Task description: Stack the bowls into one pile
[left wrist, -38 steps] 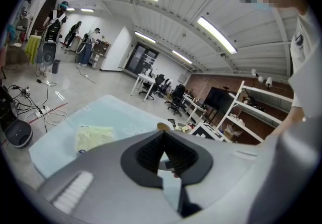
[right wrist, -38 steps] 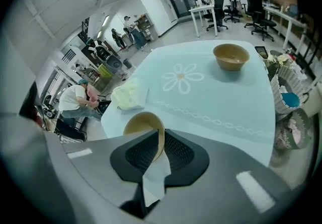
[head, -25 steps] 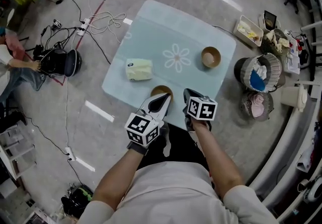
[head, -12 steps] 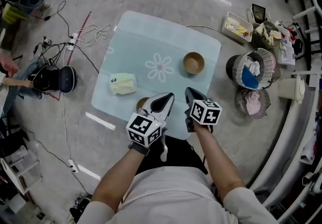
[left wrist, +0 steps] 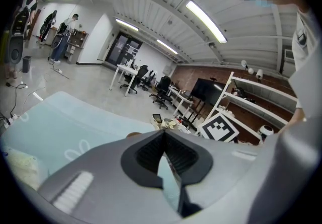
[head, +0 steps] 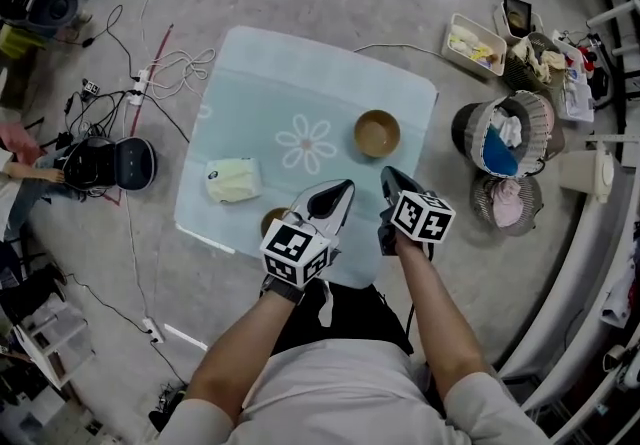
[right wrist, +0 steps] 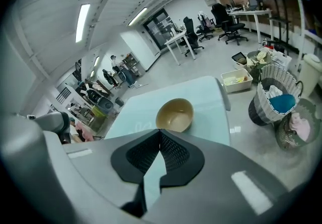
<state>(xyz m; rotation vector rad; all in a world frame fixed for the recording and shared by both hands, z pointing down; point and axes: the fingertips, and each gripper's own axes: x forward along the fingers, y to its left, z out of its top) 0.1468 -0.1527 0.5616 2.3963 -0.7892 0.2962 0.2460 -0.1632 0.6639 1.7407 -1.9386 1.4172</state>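
Note:
Two brown bowls sit apart on the pale blue table [head: 260,83]. The far bowl [head: 378,132] stands right of the flower print and also shows in the right gripper view [right wrist: 174,115]. The near bowl [head: 271,222] lies by the table's front edge, partly hidden behind my left gripper [head: 341,189]. That gripper is shut and empty, reaching over the front edge just right of the near bowl [left wrist: 133,134]. My right gripper [head: 388,174], also shut and empty, points toward the far bowl, a short way short of it.
A pale yellow folded cloth [head: 232,179] lies on the table's left part. Two baskets [head: 510,138] [head: 505,205] and a white tray [head: 476,43] stand on the floor to the right. Cables [head: 180,68] and a black case [head: 110,161] lie to the left.
The head view has swung, so the table sits further left in frame. My left gripper has passed the near bowl, which now lies at its left. Both stay shut.

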